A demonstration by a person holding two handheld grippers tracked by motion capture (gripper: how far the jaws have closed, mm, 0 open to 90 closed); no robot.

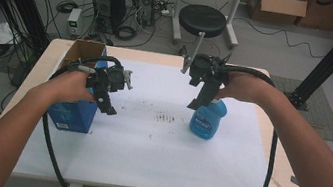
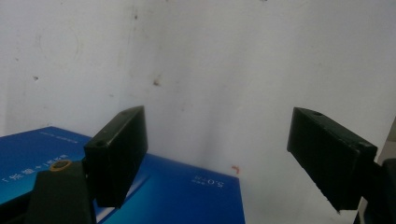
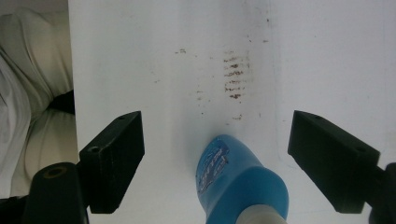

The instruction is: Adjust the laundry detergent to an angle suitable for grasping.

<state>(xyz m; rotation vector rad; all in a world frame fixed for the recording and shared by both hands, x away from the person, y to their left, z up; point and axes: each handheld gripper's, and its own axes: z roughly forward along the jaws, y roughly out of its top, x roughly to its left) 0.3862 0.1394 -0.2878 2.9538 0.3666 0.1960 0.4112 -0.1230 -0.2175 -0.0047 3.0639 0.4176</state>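
A blue plastic spray bottle [image 1: 209,120] stands right of the middle of the white table [image 1: 144,156]. My right gripper [image 1: 197,103] hangs over its top, pointing down. In the right gripper view the bottle [image 3: 238,182] sits low between the jaws of the gripper [image 3: 217,128], which are open with clear gaps to both pads. A blue carton [image 1: 72,113] with an open cardboard top stands at the table's left edge. My left gripper [image 1: 107,107] is open just to its right, above the table. In the left gripper view the carton [image 2: 187,191] lies below the open gripper [image 2: 219,135].
Brown smudges [image 1: 165,118] mark the table's middle, also seen as brown smudges [image 3: 233,74] ahead of the bottle. Beyond the far edge stand a black stool [image 1: 202,20] and computer towers [image 1: 110,1]. The person's trousers [image 3: 28,93] show past the near table edge.
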